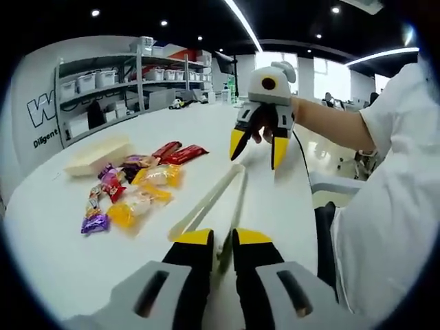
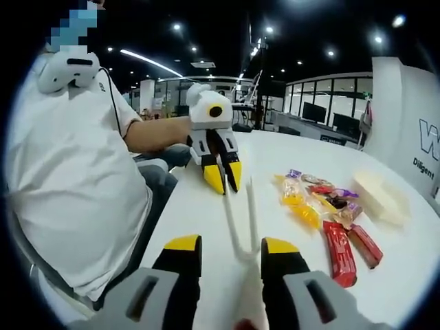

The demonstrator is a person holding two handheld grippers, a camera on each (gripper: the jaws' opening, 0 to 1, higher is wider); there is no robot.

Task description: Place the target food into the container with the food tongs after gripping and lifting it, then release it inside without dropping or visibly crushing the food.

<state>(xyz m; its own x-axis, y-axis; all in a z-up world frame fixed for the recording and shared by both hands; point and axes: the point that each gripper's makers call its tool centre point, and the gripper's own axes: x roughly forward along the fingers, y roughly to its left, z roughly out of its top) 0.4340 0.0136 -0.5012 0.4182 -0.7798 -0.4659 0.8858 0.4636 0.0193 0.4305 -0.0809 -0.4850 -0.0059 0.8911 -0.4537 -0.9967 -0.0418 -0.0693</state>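
Cream food tongs (image 1: 230, 199) lie along the white table, their joined end pointing at my right gripper. My left gripper (image 1: 224, 238) has its jaws nearly together around one arm of the tongs; the other arm lies free to the left. In the right gripper view the tongs (image 2: 242, 220) run from the left gripper (image 2: 225, 181) to my right gripper (image 2: 230, 243), which stands open with the joined end between its jaws. Several wrapped snacks (image 1: 137, 189) (image 2: 309, 199) and two red bars (image 1: 180, 152) (image 2: 340, 251) lie beside a cream rectangular container (image 1: 96, 157) (image 2: 379, 196).
A person in a white shirt (image 1: 385, 206) (image 2: 69, 172) sits at the table's edge, a hand holding the right gripper (image 1: 260, 148). Bare white tabletop (image 1: 55, 261) surrounds the snacks. Grey shelves with bins (image 1: 117, 82) stand behind the table.
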